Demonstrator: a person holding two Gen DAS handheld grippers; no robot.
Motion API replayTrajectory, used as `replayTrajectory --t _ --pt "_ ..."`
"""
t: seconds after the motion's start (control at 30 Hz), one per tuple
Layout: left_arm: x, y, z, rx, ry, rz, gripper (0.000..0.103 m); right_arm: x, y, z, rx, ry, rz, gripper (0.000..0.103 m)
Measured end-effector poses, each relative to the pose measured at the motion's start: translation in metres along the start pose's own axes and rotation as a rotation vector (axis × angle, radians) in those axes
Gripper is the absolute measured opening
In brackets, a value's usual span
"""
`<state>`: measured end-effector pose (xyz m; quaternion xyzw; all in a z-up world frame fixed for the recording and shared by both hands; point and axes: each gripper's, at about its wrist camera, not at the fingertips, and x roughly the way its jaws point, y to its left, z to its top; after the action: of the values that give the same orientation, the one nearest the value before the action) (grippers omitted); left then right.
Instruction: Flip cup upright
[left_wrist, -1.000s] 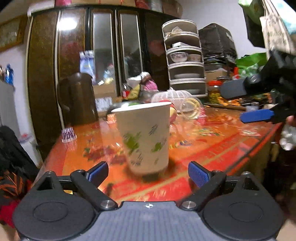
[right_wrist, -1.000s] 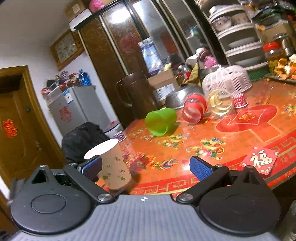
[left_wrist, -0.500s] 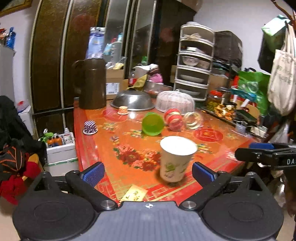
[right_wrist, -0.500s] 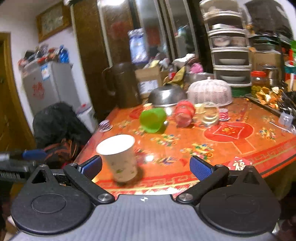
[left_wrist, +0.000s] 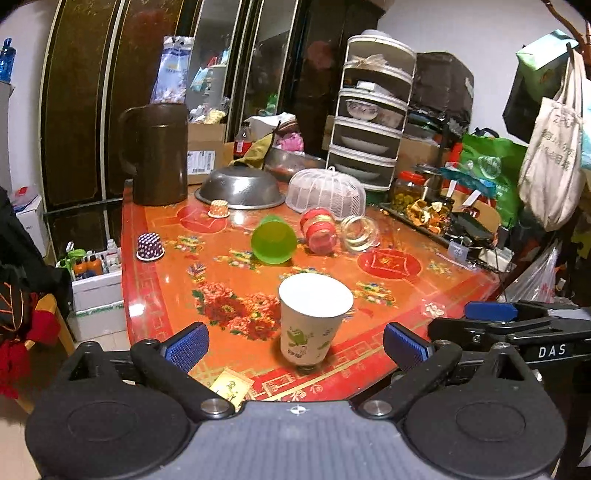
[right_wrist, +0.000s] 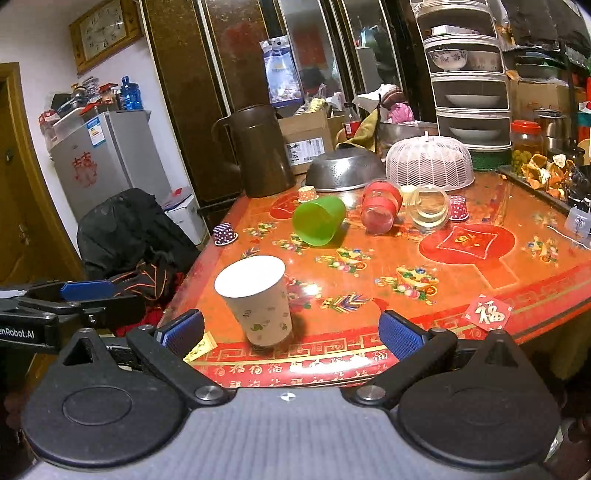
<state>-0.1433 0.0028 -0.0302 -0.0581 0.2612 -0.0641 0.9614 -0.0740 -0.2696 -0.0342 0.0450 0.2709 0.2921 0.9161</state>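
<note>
- The left gripper (left_wrist: 295, 341) is spread wide and holds nothing; its blue pads (left_wrist: 186, 341) sit off either side of the paper cup (left_wrist: 313, 319), clear of it.
- The right gripper (right_wrist: 290, 332) is likewise wide open and empty, its blue pads (right_wrist: 400, 334) apart from the cup, which appears just ahead of its left finger.
- In the left wrist view the right gripper shows as a black body with a blue pad at the right edge, beside the worktop's near corner.
- The paper cup stands upright, mouth up, on the red patterned worktop (left_wrist: 388, 291) near its front border; it is white with small green prints.
- A small yellow card (left_wrist: 231, 386) lies on the worktop edge just left of the cup, and a red square paper with a gold character (right_wrist: 488, 313) lies near the front border to the right.
- Farther back a green cup (left_wrist: 274, 240) lies on its side, mouth toward the cameras.
- Beside it, to the right, a red-banded glass jar (left_wrist: 319, 230) and a clear glass (left_wrist: 359, 232) also lie on their sides.
- A purple dotted cupcake liner (left_wrist: 149, 246) sits upside down near the left edge.
- At the back stand a dark brown jug (left_wrist: 157, 153), an overturned metal bowl (left_wrist: 238, 188) and a white mesh food cover (left_wrist: 327, 192).
</note>
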Motion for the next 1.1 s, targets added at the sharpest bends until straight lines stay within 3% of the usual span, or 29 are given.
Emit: replayTrajectory --t 1.1 --pt "-0.0023 -0.0055 0.0016 0.014 -0.001 -0.009 0.102 -0.0038 0.0039 -0.0008 -0.022 0.002 0.033 0.102"
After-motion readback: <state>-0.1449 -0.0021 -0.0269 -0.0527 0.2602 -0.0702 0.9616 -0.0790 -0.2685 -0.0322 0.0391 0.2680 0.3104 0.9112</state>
